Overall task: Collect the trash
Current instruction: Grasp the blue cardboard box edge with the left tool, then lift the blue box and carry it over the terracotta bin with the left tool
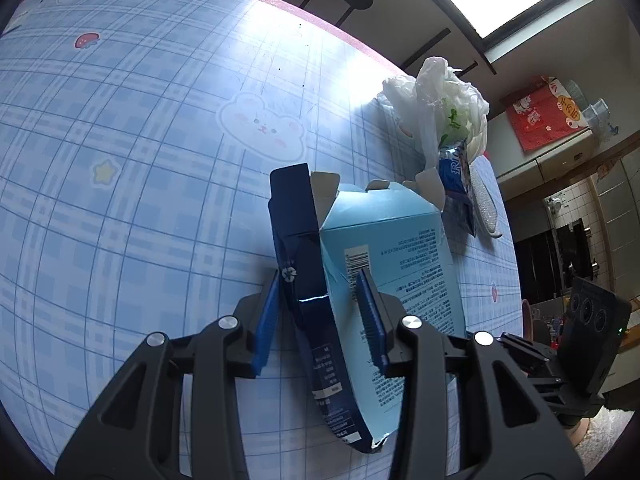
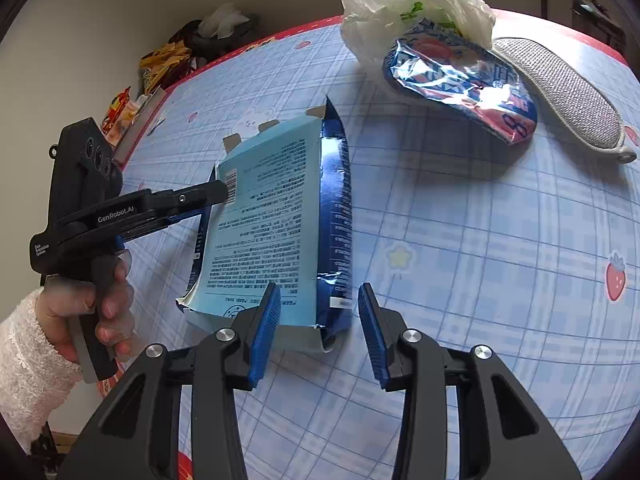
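Carton (image 1: 384, 264) — between left tool (image 1: 322, 300) pads

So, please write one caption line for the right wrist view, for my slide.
Right hand-held gripper open at a flattened blue carton; white plastic bag and snack wrapper beyond.

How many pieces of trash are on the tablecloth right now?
3. The flattened blue carton lies nearest, between both tongs. The crumpled white plastic bag sits at the far edge, with the shiny blue snack wrapper against it. More may be hidden.
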The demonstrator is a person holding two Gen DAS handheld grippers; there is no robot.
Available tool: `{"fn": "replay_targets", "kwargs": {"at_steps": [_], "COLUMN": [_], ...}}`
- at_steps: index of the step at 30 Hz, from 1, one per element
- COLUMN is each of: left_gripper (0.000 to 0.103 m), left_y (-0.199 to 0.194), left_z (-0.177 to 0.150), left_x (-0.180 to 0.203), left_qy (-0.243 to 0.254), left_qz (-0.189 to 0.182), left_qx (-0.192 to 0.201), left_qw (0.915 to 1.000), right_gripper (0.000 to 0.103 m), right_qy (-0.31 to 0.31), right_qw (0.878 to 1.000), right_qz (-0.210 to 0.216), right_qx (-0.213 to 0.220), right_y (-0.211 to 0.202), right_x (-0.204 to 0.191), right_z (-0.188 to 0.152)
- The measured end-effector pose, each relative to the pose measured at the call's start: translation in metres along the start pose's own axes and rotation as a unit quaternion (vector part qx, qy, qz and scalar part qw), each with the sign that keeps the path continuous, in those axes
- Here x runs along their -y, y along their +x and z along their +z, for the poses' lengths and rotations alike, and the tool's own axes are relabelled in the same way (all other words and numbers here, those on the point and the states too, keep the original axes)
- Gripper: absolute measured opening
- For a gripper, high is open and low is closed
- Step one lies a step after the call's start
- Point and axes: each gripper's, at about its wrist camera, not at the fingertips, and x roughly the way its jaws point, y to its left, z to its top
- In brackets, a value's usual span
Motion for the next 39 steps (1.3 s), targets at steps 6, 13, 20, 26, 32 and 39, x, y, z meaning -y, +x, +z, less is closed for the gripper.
{"fn": "replay_targets", "kwargs": {"at_steps": [6, 13, 20, 26, 32, 39], "left_gripper": [0.04, 0.039, 0.038, 0.038, 0.038, 0.038], "left_y": [0.001, -0.004, -0.005, -0.001, 0.02, 0.073], "left_z": [-0.012, -0.031, -0.035, -0.042, -0.058, -0.099], "left_x": [0.003, 0.038, 0.098, 0.166, 0.26, 0.386], "left_qy": [-0.007, 0.03, 0.084, 0.131, 0.191, 0.268], "left_qz": [-0.033, -0.066, -0.069, -0.074, -0.087, -0.112], "left_qx": [-0.034, -0.047, -0.053, -0.062, -0.077, -0.116], "left_qw": [0.9989, 0.9963, 0.9926, 0.9867, 0.9746, 0.9499], "right_gripper": [0.042, 0.04, 0.04, 0.04, 0.04, 0.04], "right_qy": [0.017, 0.031, 0.061, 0.087, 0.127, 0.181], "right_qw": [1.0, 0.999, 0.996, 0.989, 0.977, 0.956], "right_qz": [0.006, -0.002, -0.004, -0.012, -0.025, -0.07], "right_qx": [0.007, 0.021, 0.067, 0.118, 0.169, 0.219], "right_y": [-0.001, -0.028, -0.072, -0.122, -0.18, -0.258], "right_x": [0.003, 0.021, 0.047, 0.077, 0.125, 0.199], "right_z": [-0.004, -0.023, -0.051, -0.077, -0.114, -0.176]}}
